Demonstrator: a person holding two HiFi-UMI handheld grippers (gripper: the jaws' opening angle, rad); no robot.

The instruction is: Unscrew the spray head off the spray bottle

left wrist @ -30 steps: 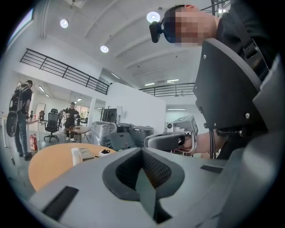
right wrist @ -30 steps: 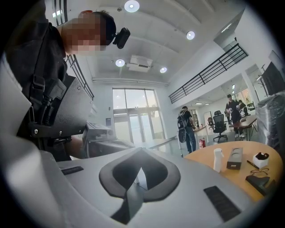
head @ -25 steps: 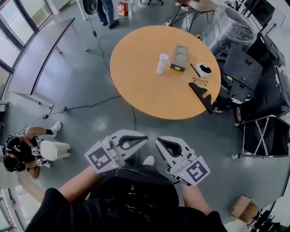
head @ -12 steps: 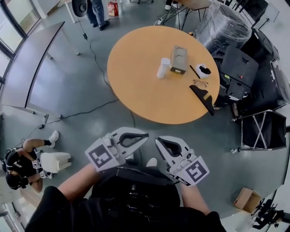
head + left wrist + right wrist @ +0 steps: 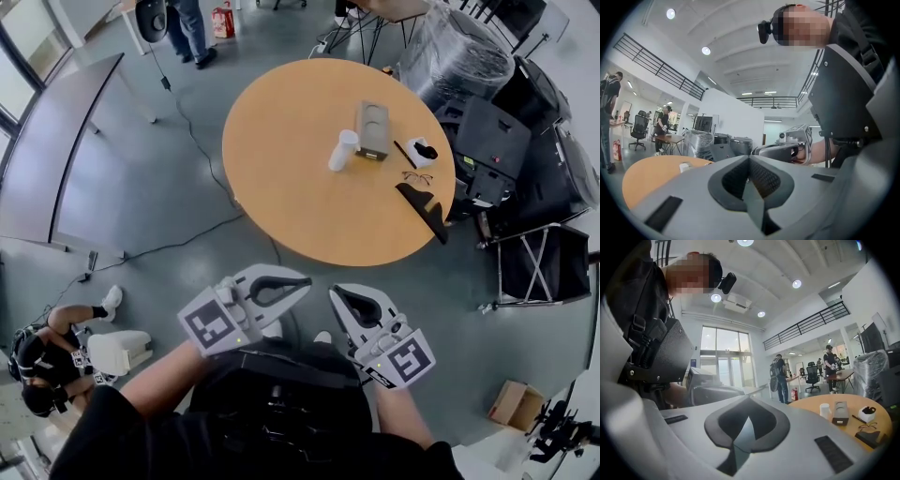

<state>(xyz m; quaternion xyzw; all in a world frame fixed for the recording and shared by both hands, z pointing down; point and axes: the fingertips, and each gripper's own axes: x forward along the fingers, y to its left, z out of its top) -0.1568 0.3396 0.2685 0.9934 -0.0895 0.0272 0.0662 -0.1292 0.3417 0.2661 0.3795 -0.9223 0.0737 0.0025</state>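
Staying pressed together w/ nothing btwn them, the jaws of the left gripper [image 5: 298, 285] and right gripper [image 5: 337, 298] hang side by side at the wearer's waist, tips toward 12 o'clock. Only change over the last sec: the view has crept fwd, and the crouching person [image 5: 47, 361] has slid toward 7 o'clock. Looks like a walk-up, so the unscrewing hasn't begun. The spray bottle [image 5: 343, 150] stands upright near the ctr of the round desk [image 5: 300, 197] at 12 o'clock, well apart from both grippers, w/ a grey box [image 5: 372, 129] just beside it at its 2 o'clock. Glasses [image 5: 417, 177] lie toward the desk's 3 o'clock edge. Grey floor [image 5: 159, 197] all round, a cardboard box [image 5: 514, 403] at 4 o'clock.
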